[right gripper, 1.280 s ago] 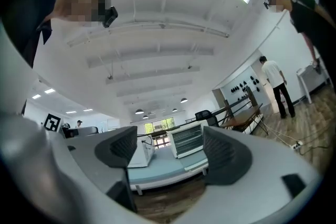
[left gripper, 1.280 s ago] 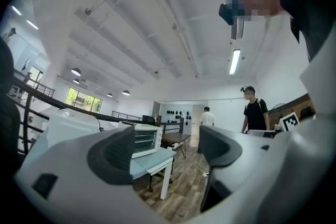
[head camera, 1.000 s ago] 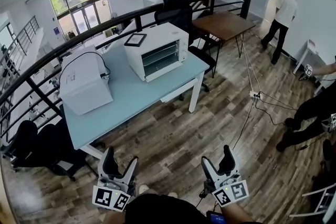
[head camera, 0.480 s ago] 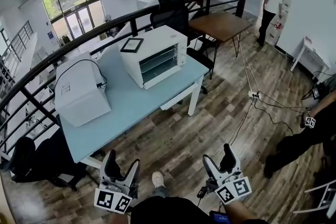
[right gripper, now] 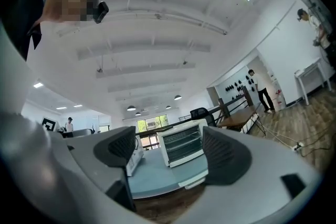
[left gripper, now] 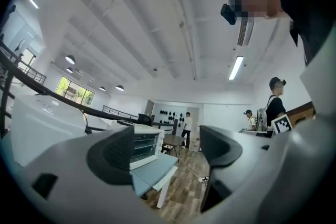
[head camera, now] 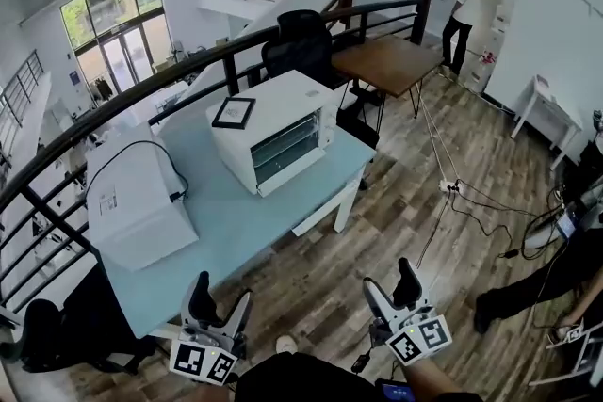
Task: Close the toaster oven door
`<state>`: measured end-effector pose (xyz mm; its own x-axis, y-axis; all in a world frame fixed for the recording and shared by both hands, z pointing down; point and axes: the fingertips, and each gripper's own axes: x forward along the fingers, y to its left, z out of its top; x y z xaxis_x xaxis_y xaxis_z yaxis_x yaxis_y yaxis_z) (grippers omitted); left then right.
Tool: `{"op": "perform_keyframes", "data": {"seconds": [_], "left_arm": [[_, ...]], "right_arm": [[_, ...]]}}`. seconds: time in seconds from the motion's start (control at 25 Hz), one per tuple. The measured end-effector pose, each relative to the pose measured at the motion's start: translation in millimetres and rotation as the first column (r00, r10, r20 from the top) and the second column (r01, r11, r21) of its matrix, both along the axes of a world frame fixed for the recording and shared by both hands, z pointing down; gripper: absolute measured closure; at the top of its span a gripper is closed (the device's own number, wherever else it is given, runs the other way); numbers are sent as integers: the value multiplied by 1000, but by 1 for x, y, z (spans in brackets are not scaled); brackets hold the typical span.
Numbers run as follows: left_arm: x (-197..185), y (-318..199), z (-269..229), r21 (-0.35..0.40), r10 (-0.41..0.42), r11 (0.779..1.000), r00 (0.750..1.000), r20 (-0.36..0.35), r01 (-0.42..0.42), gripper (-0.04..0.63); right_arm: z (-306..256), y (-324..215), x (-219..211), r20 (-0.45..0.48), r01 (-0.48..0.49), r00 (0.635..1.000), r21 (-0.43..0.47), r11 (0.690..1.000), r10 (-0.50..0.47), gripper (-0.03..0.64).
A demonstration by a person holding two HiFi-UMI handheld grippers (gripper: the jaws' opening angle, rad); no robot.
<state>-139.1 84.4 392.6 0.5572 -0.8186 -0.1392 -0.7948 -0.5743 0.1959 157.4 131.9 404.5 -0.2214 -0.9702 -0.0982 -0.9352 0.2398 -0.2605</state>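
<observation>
**Walking in on the oven, nothing touched yet**

Over the last second the view from the head closes in. The white box-shaped toaster oven (head camera: pixel 273 132) and the pale blue desk (head camera: pixel 236 231) under it sit larger and lower than a moment ago. The person is approaching and the reach has not begun.

The left gripper (head camera: pixel 221 292) and the right gripper (head camera: pixel 389 280) stay low and close to the body over the wooden plank floor (head camera: pixel 396 202). The fingers of both are spread wide with nothing between them. Each gripper view shows only open air and the room beyond its black pads.

The oven stands well ahead of both pairs of fingers, far out of reach. In the right gripper view it falls in the gap between that gripper's fingers. In the left gripper view it shows just inside the left-hand finger. Its wire racks show plainly at the front, which suggests the door is down, though from here I cannot tell for certain.

A white printer-like machine (head camera: pixel 132 198) sits on the desk ahead and to the left of the fingers, apart from the oven.

The task seems barely started. The remaining gap to the desk edge has to be closed before either gripper can reach the door.
</observation>
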Motion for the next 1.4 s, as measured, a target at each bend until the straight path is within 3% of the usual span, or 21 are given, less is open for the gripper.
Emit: {"op": "perform_keyframes", "data": {"seconds": [0.32, 0.8, 1.16, 1.4], "left_arm": [[-14, -64, 8, 0, 51, 999, 999, 7, -51, 215], [-16, -111, 27, -16, 89, 996, 996, 24, -89, 215], [-11, -148, 54, -73, 73, 995, 997, 37, -70, 215], [8, -182, 72, -110, 68, 992, 996, 53, -62, 215]], "right_arm": [[5, -61, -23, -14, -23, 1000, 2, 1000, 23, 227], [20, -118, -46, -50, -16, 999, -42, 999, 13, 233], [63, -173, -28, 65, -11, 998, -143, 990, 21, 249], [94, -214, -11, 89, 7, 996, -218, 976, 12, 252]]}}
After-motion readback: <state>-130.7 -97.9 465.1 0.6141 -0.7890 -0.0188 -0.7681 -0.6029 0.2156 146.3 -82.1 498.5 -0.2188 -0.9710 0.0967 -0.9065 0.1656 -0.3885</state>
